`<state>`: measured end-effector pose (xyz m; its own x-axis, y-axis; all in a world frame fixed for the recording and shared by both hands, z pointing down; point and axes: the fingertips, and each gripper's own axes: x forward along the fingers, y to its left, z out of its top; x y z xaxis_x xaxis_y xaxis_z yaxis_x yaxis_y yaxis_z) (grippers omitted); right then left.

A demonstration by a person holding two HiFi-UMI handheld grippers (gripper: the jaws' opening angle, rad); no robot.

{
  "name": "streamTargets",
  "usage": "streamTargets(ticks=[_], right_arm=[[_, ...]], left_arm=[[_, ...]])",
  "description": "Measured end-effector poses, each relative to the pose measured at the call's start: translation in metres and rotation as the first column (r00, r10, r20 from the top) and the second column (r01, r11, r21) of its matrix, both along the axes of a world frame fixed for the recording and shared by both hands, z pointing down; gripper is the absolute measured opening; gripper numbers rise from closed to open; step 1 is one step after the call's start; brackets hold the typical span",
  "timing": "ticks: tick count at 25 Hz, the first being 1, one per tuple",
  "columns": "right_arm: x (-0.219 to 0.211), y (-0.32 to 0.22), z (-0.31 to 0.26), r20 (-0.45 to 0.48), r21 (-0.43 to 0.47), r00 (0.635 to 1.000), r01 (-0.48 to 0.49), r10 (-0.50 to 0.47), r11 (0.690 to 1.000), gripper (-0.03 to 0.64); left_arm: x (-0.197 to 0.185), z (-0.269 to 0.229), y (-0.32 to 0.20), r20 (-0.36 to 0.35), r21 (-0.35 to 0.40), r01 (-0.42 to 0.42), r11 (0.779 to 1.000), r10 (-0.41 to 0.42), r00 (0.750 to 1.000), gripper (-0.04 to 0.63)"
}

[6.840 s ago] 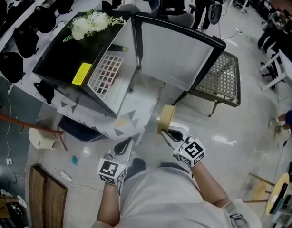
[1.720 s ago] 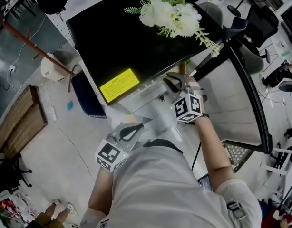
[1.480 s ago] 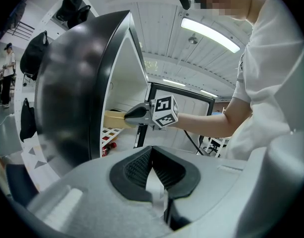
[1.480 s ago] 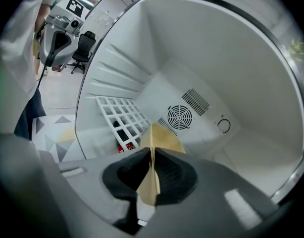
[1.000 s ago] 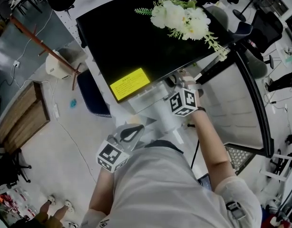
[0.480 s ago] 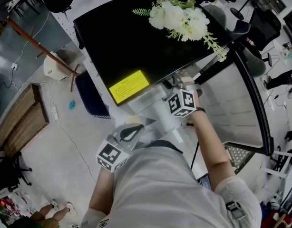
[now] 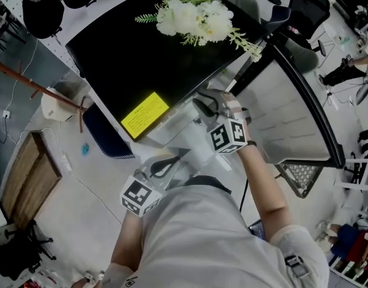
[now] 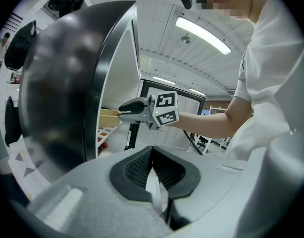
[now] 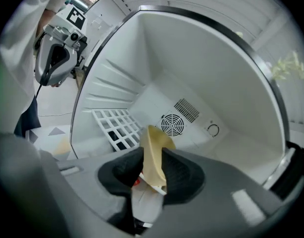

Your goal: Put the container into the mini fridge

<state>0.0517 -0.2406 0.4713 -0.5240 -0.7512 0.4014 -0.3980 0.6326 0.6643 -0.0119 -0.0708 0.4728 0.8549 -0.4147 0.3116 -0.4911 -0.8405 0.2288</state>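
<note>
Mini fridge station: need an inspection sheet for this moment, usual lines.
surface: mini fridge interior white, door open; wire shelf at its left side, fan vent at the back.
job's things: tan container inside the fridge.
clutter: white artificial flowers on the fridge top.
grippers: right claw opening, container between its pads; left claw shut, empty, held low by the torso.
cables: thin cable across the floor left of the fridge.
surroundings: wooden panel on the floor; office chairs behind.

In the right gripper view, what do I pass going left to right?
left gripper → white wire rack → tan container → round dial → flowers
</note>
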Motion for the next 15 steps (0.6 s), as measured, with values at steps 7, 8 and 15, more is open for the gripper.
streamTargets(ticks=[7, 8, 15], right_arm=[[0.039, 0.038, -0.002, 0.116, -0.067, 0.978, -0.165, 0.172, 0.984, 0.069], [0.045, 0.045, -0.002, 0.13, -0.081, 0.971, -0.191, 0.201, 0.978, 0.045], [0.079, 0.09, 0.006, 0.237, -0.186, 0.895, -0.34, 0.377, 0.922, 0.003]], left_arm=[[0.019, -0.001, -0.001, -0.005, 0.022, -0.126, 0.992, 0.126, 0.992, 0.009], [0.022, -0.001, -0.001, -0.009, 0.022, -0.147, 0.989, 0.148, 0.989, 0.009], [0.045, 0.001, 0.001, -0.019, 0.033, -0.255, 0.966, 0.255, 0.967, 0.009]])
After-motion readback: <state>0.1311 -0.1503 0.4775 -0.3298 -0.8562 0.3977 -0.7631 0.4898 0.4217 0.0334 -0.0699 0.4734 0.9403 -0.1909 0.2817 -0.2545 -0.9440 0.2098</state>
